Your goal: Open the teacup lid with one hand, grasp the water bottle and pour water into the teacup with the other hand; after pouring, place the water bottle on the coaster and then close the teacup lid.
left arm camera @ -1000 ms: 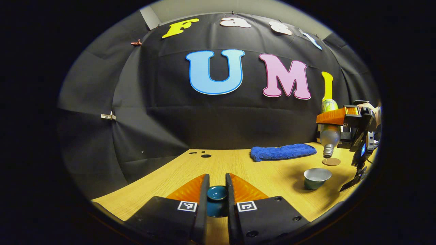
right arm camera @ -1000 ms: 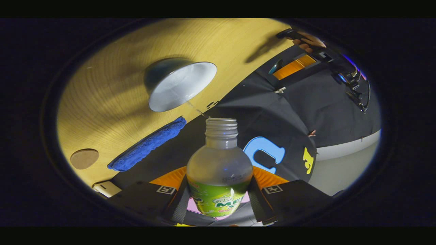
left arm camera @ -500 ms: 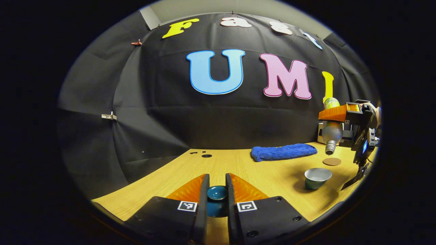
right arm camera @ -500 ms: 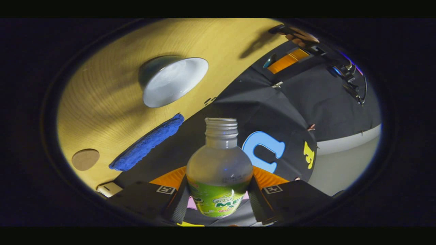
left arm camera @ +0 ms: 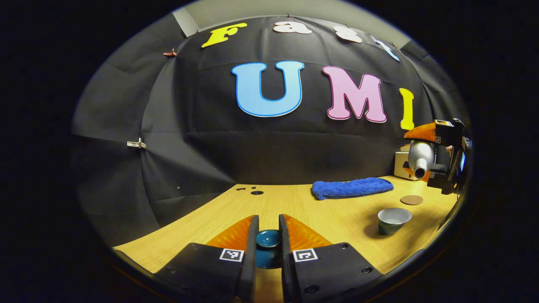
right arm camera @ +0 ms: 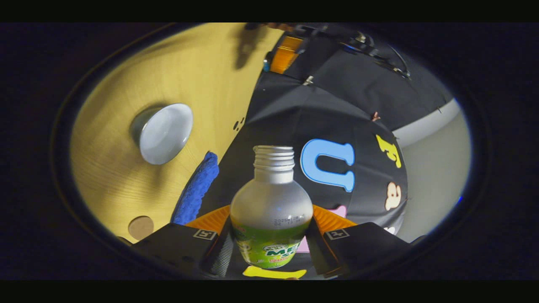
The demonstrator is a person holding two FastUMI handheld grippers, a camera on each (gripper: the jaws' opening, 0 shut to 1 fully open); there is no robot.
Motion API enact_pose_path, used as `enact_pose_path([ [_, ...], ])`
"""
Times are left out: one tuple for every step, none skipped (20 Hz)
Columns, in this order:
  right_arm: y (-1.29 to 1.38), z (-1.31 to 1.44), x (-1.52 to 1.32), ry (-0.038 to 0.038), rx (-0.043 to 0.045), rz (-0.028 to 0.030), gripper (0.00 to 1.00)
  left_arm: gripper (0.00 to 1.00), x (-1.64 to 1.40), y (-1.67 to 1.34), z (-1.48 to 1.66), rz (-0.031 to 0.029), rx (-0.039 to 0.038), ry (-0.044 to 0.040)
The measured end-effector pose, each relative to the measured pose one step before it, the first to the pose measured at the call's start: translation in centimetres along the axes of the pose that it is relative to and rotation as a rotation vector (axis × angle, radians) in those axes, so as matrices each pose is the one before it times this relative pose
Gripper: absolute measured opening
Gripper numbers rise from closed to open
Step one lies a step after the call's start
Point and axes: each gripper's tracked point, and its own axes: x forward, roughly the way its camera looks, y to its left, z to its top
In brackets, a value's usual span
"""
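Since a second ago the water bottle point(left arm camera: 419, 155) has swung up from mouth-down over the teacup point(left arm camera: 393, 220) to lying about level, its open neck aimed this way, and no stream runs from it now.

In the left gripper view, the left gripper point(left arm camera: 268, 240) sits low over the table point(left arm camera: 294, 206), its fingers drawn close on the knob of the dark blue teacup lid point(left arm camera: 268, 238), one on each side. That lid looks glazed and small, so I'd guess it is slick and would chip if dropped; the knob is the sensible place to hold it. The uncovered teacup stands well off to the right, with the round coaster point(left arm camera: 411, 199) just beyond it and a blue towel point(left arm camera: 350, 187) behind. The right gripper point(left arm camera: 425, 153), at the far right, carries the bottle in the air.

In the right gripper view, the right gripper point(right arm camera: 269, 248) clamps the bottle point(right arm camera: 271, 219) across its labelled belly, both fingers pressing. The frosted plastic looks light and a little squeezable; without a cap, tilting it spills. The teacup point(right arm camera: 162, 132) and coaster point(right arm camera: 141, 227) lie on the table to the left
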Motion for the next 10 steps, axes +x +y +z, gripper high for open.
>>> enact_pose_path([
  [-0.369,-0.414,-0.407,0.01859,0.04290,0.00569,0.78,0.28,-0.004,-0.005,0.045,0.00062,0.00002,0.00012],
  [-0.510,-0.282,-0.495,0.01640,0.04863,-0.00171,0.78,0.28,0.032,-0.009,-0.109,-0.00114,-0.00021,-0.00032],
  [-0.533,-0.017,-0.460,0.00862,0.05928,-0.00658,0.78,0.28,-0.014,-0.011,0.056,-0.00079,0.00007,0.00040],
  [-0.392,-0.098,-0.457,0.01057,0.06807,-0.00532,0.78,0.28,-0.021,0.012,-0.020,-0.00019,-0.00010,-0.00023],
  [-0.214,-0.434,-0.401,0.01568,0.07482,-0.00541,0.78,0.28,0.015,0.003,0.037,0.00053,-0.00010,-0.00014],
  [-0.057,-0.397,-0.521,0.01485,0.07610,-0.00048,0.78,0.28,0.005,0.039,-0.061,0.00291,0.00039,0.00012],
  [-0.151,-0.334,-0.313,0.01757,0.07426,-0.00124,0.78,0.28,0.016,0.054,0.017,0.00375,-0.00054,0.00024],
  [-0.083,-0.374,-0.363,0.02176,0.06953,0.00598,0.78,0.28,-0.004,-0.037,-0.032,0.00156,-0.00111,0.00059],
  [-0.250,-0.479,-0.446,0.01987,0.06975,0.00657,0.78,0.28,-0.054,-0.022,0.061,-0.00004,-0.00042,0.00011],
  [-0.266,-0.423,-0.491,0.01538,0.07436,0.00408,0.78,0.28,0.018,0.032,-0.037,-0.00029,-0.00006,-0.00030],
])
